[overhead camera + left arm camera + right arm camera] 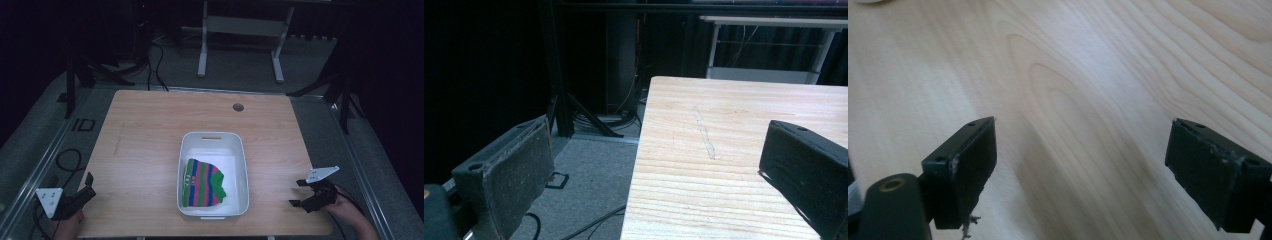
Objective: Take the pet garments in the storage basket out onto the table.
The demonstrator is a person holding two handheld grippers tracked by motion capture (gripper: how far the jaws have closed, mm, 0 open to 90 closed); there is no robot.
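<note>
Light wood table point(150, 135) fills centre frame, small round grommet hole point(238, 107) near its far edge. Dark room around it: grey carpet, black stands at left and right, cables point(155, 65) at upper left, a white frame point(240, 30) at top centre. White bin point(240, 165) sits lower centre, striped green-pink-blue garment point(202, 183) folded inside. Left gripper point(88, 187) at lower left, over the table corner, jaws spread, holding nothing. Right gripper point(298, 192) at lower right above bare wood, jaws wide apart, nothing held.
</note>
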